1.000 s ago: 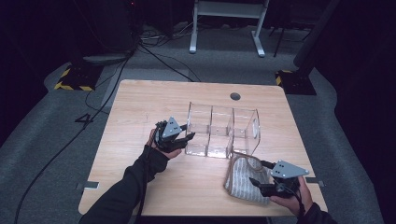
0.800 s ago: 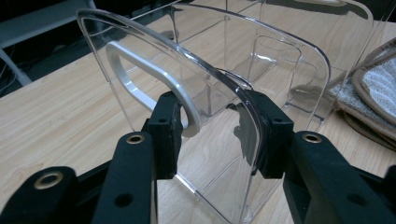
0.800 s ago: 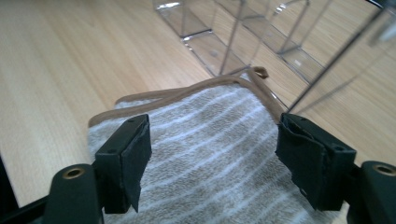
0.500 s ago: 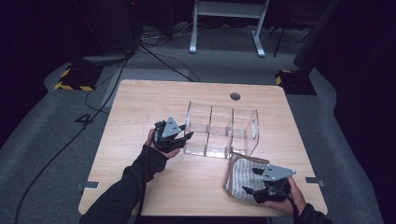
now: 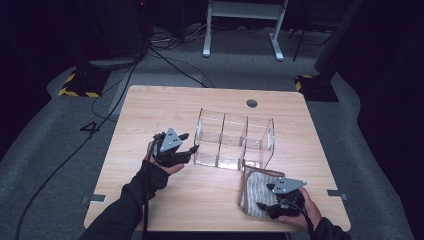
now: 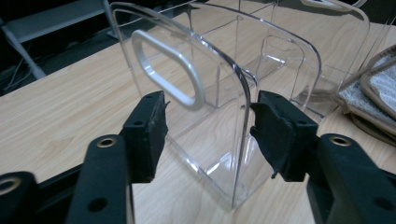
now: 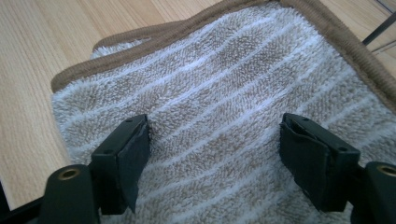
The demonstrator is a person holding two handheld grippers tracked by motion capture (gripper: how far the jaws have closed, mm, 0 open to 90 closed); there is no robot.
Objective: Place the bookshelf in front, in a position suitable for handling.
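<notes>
A clear plastic organizer (image 5: 235,137) with three compartments stands in the middle of the wooden table (image 5: 165,107). My left gripper (image 5: 192,148) is at its left end. In the left gripper view the left gripper (image 6: 208,119) straddles the end wall (image 6: 219,93), just under the handle cut-out. Its jaws have just been opening and stand open, the wall between the pads. A folded beige striped towel (image 5: 255,190) lies at the front right, against the organizer's corner. My right gripper (image 5: 265,207) hovers low over the towel (image 7: 224,70), and the right gripper (image 7: 212,135) is wide open.
A round cable hole (image 5: 252,103) sits near the table's far edge. Metal brackets (image 5: 94,198) (image 5: 336,193) stick out at the table's front sides. Bare wood lies left of the organizer and along the front. Cables and a stand's legs (image 5: 240,30) are on the floor behind.
The right gripper has come down and a little leftward onto the towel. The left gripper has eased slightly left at the organizer's end, its jaws wider apart.
</notes>
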